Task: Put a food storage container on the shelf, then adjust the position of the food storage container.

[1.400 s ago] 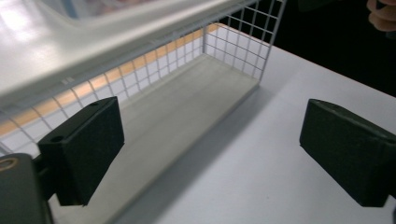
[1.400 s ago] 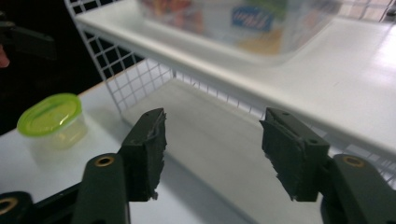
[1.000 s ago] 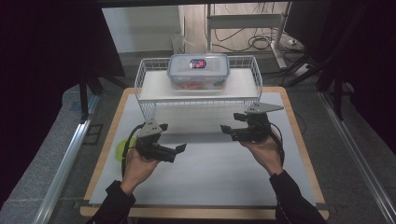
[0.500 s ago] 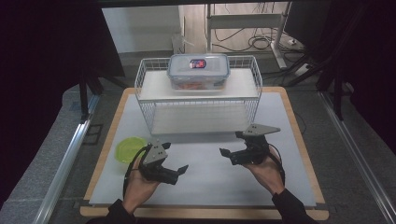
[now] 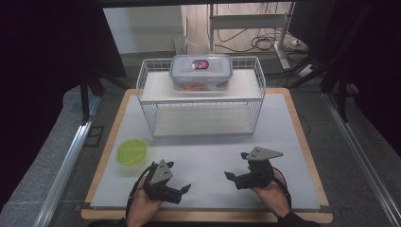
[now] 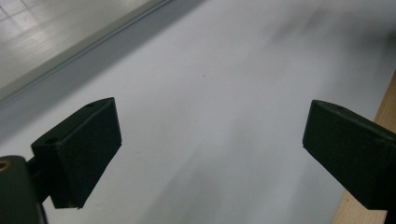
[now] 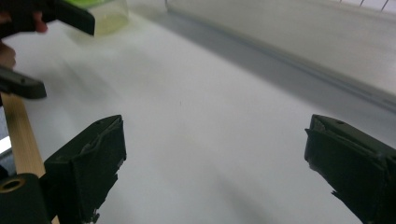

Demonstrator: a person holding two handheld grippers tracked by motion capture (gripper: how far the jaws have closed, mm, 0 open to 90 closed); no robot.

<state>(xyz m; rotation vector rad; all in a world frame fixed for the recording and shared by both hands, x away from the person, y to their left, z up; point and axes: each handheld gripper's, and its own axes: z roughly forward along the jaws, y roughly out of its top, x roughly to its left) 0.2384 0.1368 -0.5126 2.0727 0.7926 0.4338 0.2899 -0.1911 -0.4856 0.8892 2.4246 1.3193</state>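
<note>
My left gripper (image 5: 178,179) sits low over the white mat (image 5: 208,156) near its front edge, jaws wide apart and pointing right, nothing between them (image 6: 210,149). My right gripper (image 5: 235,166) faces it from the right, also open and empty (image 7: 215,158). A clear lidded food box (image 5: 201,71) rests on the top shelf of a white wire rack (image 5: 201,101) at the back of the table. A green lidded bowl (image 5: 132,151) stands on the mat just beyond the left gripper, and its clear body (image 7: 105,16) appears in the right gripper view behind the left gripper (image 7: 46,18).
The mat lies on a wooden board (image 5: 302,137) whose edge runs close to both hands. The rack's lower shelf (image 5: 201,124) holds nothing visible. Metal rails (image 5: 66,161) flank the table, and cables lie on the floor behind.
Both grippers have drawn back from the rack toward the front edge of the table, staying open. The box and bowl have not moved.
</note>
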